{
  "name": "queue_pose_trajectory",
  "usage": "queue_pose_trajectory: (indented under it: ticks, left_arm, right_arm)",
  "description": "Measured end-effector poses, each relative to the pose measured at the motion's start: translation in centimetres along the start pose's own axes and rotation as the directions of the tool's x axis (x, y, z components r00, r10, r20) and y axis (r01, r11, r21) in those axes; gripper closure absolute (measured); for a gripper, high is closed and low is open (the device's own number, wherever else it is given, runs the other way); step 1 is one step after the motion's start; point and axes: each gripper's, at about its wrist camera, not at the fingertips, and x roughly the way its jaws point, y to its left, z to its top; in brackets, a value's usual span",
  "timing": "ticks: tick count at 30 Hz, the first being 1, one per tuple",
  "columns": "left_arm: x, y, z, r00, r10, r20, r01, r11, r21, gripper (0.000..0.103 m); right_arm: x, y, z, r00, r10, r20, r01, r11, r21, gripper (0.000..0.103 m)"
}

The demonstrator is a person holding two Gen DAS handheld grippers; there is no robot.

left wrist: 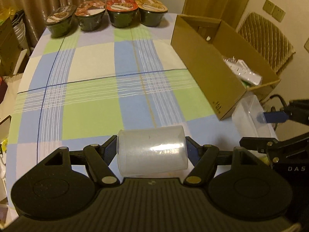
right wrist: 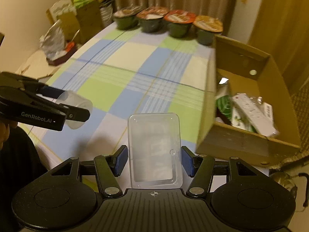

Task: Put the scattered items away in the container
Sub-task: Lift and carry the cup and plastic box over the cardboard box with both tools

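Left tool (left wrist: 151, 150): pinching a clear plastic cup (left wrist: 152, 150) lying sideways between its pads, near the cardboard box (left wrist: 204, 71).
Right tool (right wrist: 154, 160): spread around a clear rectangular tub (right wrist: 154, 148), pads just beside its sides; contact cannot be told.
Tub: on the checked surface (right wrist: 123, 81), just beside the box.
Box: holds white and green packets (right wrist: 249, 112).
Noodle bowls (left wrist: 104, 14): in a row beyond the box.
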Motion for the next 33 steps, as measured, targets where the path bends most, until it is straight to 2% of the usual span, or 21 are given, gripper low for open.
queue_pose_trajectory:
  ticks: [8, 18, 33]
  left_arm:
    - [-0.9, -3.1, 0.2, 1.000, 0.001, 0.026, -0.002, 1.000, 0.016, 0.034]
    - [-1.9, -4.7, -0.1, 0.999, -0.014, 0.037, 0.014, 1.000, 0.010, 0.034]
    - [-1.3, -8.1, 2.9, 0.996, -0.056, 0.071, 0.053, 0.997, 0.049, 0.034]
  right_arm:
    - [-2.5, -1.9, -0.9, 0.998, -0.018, 0.055, 0.014, 0.997, 0.077, 0.042]
    - [-4.1, -2.9, -1.1, 0.995, -0.030, 0.099, 0.017, 0.992, 0.124, 0.042]
    - [-6.2, -7.9, -0.2, 0.984, -0.104, 0.147, 0.071, 0.974, 0.217, 0.042]
